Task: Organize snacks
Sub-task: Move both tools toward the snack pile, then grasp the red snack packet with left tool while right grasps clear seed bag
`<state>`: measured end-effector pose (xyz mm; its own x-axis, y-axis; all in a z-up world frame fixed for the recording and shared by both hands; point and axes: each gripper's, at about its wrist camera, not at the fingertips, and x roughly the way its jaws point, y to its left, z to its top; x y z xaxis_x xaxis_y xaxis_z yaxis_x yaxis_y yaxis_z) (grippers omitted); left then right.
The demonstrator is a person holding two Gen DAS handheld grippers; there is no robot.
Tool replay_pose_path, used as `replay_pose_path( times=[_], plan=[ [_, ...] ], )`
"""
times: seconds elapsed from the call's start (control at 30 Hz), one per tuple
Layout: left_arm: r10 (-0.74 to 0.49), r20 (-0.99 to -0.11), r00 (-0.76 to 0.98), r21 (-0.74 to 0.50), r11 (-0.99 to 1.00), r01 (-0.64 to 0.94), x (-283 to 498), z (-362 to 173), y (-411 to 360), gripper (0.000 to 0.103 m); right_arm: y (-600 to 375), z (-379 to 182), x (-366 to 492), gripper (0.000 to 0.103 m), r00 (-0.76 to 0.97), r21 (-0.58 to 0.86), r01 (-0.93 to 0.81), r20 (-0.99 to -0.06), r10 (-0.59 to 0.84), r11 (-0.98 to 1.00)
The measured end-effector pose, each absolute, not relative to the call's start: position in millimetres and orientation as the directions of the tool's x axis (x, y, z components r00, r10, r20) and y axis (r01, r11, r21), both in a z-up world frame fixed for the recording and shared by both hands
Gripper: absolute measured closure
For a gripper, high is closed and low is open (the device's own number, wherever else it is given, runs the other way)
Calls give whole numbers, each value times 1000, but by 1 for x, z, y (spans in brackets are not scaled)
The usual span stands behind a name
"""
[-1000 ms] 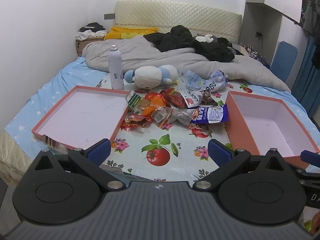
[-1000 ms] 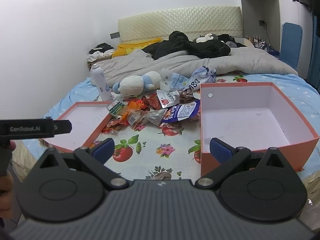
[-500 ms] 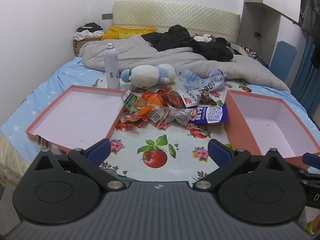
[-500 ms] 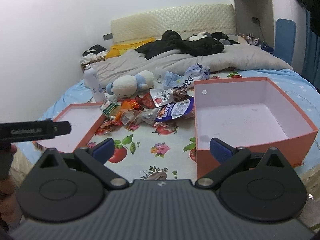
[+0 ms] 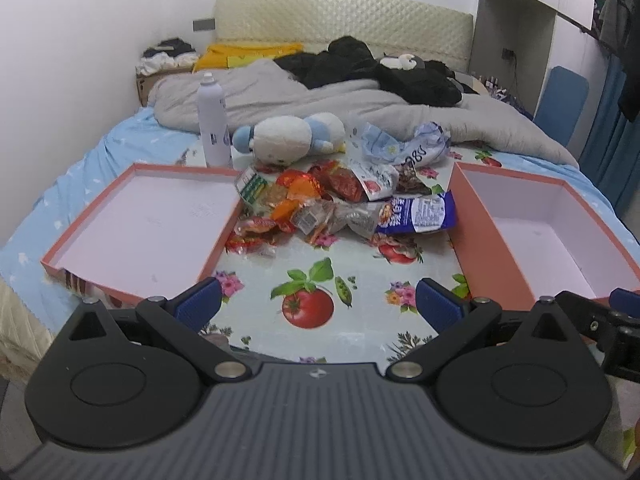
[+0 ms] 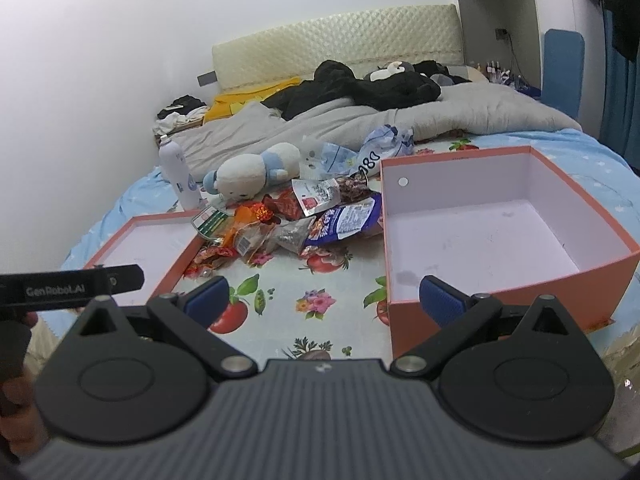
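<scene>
A pile of snack packets [image 5: 320,204] lies on the fruit-print cloth between a shallow orange lid [image 5: 72,256] on the left and a deep orange box [image 5: 480,248] on the right. It includes a blue bag [image 5: 420,216] and red and orange wrappers. The pile [image 6: 280,224], lid [image 6: 176,256] and box [image 6: 420,320] also show in the right wrist view. My left gripper [image 5: 318,306] is open and empty, well short of the pile. My right gripper [image 6: 324,298] is open and empty, near the box's front corner.
A white spray bottle [image 5: 214,120], a plush toy [image 5: 292,134] and crumpled blue-white bags [image 5: 400,146] lie behind the pile. A grey duvet [image 5: 360,104] and black clothes cover the far bed. A blue chair [image 5: 560,100] stands at right. The left gripper's body [image 6: 68,288] shows at the right view's left edge.
Both grippers have drifted slightly; the view has shifted a little over the bed. The jaws stay open and nothing on the bed has moved.
</scene>
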<state>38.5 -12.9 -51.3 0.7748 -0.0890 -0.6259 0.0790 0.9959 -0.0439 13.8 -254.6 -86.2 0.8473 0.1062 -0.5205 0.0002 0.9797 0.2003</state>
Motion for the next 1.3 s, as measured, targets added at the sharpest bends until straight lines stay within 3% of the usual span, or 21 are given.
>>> replay_pose_path(
  times=[0.87, 1.3],
  plan=[
    [-76, -666, 742, -65, 997, 44, 69, -81, 5, 0, -240, -112, 41, 0, 806, 203, -12, -577, 130, 979],
    [-74, -680, 729, -89, 996, 18, 110, -96, 22, 0, -220, -92, 80, 0, 850, 206, -110, -488, 200, 972]
  ],
)
